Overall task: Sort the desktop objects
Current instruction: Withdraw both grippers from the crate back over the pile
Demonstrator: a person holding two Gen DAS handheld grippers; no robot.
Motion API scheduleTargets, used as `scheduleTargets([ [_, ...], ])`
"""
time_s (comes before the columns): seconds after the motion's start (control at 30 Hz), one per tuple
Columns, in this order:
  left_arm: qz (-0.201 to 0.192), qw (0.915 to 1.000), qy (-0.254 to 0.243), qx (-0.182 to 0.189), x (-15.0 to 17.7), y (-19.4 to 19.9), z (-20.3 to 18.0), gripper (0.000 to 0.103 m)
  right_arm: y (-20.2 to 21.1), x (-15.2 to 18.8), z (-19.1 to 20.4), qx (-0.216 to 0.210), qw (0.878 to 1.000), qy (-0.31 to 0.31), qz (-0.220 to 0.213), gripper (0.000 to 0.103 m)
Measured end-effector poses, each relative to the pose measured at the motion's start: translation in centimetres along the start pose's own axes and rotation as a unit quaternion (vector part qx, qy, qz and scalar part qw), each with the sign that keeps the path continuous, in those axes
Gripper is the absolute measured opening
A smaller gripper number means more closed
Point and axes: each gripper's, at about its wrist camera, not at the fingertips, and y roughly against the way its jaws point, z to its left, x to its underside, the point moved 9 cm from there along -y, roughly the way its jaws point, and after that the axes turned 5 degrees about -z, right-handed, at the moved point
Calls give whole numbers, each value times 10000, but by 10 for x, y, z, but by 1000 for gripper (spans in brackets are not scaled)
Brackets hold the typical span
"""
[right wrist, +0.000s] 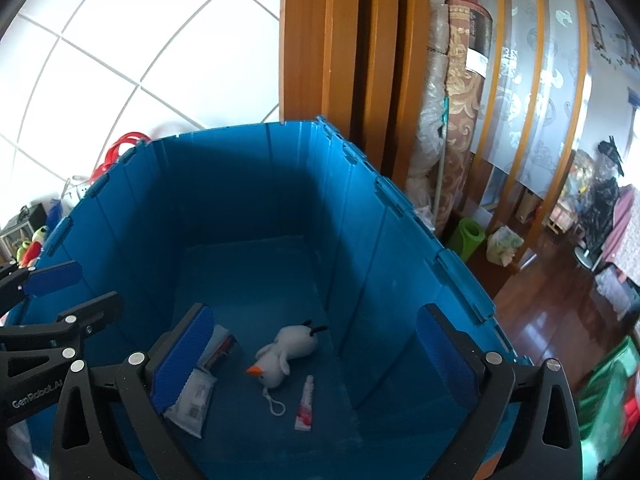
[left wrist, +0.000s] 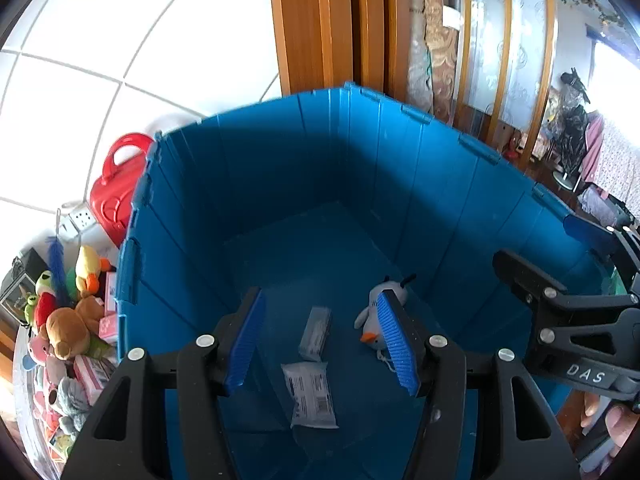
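Left gripper (left wrist: 320, 340) jaws half apart, empty, right gripper (right wrist: 316, 360) jaws spread wide, empty, both above blue crate (left wrist: 280, 168), holding plush snowman (right wrist: 286, 350).

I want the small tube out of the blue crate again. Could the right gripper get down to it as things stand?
Probably yes. The right gripper hangs open and empty over the blue crate, and the tube lies flat on the floor just below it, apart from the snowman plush. The deep walls mean reaching well down.
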Motion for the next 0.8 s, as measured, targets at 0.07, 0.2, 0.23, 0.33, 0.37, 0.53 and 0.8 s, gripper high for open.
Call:
scheduleTargets([
  [0.07, -203, 9998, 15, -4, -2, 10, 2, 57, 6, -1, 2, -30, 10000, -2, -55, 103],
  [0.2, -563, 9983, 154, 89, -2, 37, 13, 57, 23, -5, 11, -60, 9997, 63, -226, 103],
  [0.23, -668, 9975, 202, 85, -2, 46, 18, 57, 28, -6, 14, -66, 9996, 94, -269, 103],
  [0.33, -951, 9944, 444, 70, 1, 72, 36, 57, 41, -11, 28, -153, 9989, 144, -419, 103],
  [0.37, -1031, 9932, 543, 63, 3, 81, 43, 57, 47, -13, 36, -222, 9984, 172, -482, 103],
  [0.53, -1353, 9875, 738, -332, 19, 118, 89, 57, 72, -22, 86, -660, 9941, 390, -765, 103],
  [0.8, -1481, 9797, 1048, -848, 69, 160, 179, 57, 100, -25, 198, -1450, 9809, 828, -1000, 103],
])
